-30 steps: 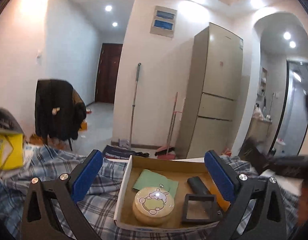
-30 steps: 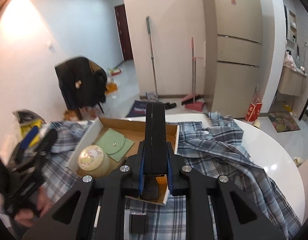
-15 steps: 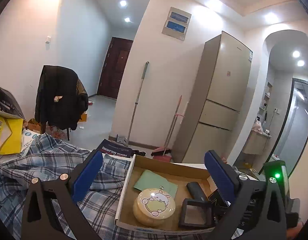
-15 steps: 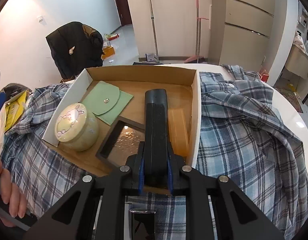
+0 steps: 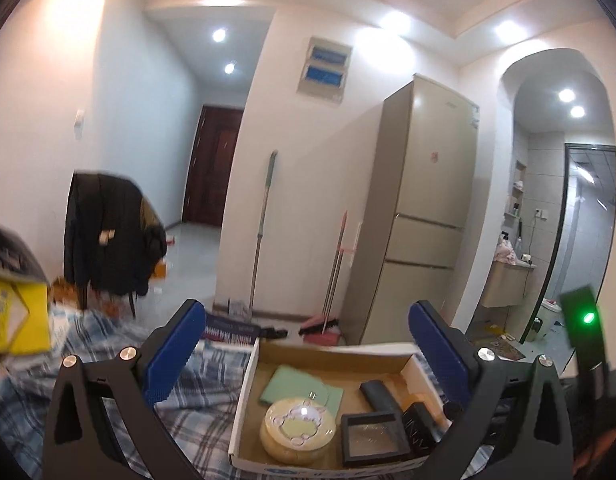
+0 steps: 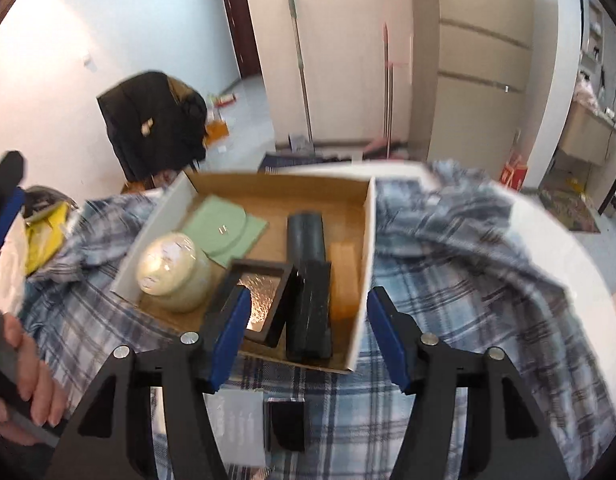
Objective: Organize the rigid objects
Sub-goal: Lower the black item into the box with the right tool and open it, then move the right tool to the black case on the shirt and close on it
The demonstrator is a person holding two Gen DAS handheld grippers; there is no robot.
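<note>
A cardboard box [image 6: 364, 248] lies on a plaid shirt. In it are a green pouch [image 6: 224, 228], a round cream tin [image 6: 172, 272], a square black frame box [image 6: 264, 296], a dark case [image 6: 306, 236] and an orange piece [image 6: 343, 276]. A slim black box [image 6: 309, 320] lies between the frame box and the orange piece. My right gripper [image 6: 308, 295] hangs over it with its jaws opening, and the pads are clear of it on both sides. My left gripper [image 5: 304, 309] is open and empty, short of the cardboard box [image 5: 244, 400], round tin [image 5: 298, 434] and slim black box [image 5: 419, 420].
The plaid shirt [image 6: 467, 280] covers a white round table [image 6: 587, 280]. A small black object [image 6: 286, 424] and a white card [image 6: 236, 420] lie under my right gripper. A yellow bag [image 6: 48, 236] sits left, where a hand [image 6: 28, 380] grips a handle. Beyond stand a jacket-draped chair [image 5: 108, 232] and a fridge [image 5: 423, 216].
My right gripper, shut on the slim black box, came down into the cardboard box and opened. The black box now lies there free. The left gripper rose a little.
</note>
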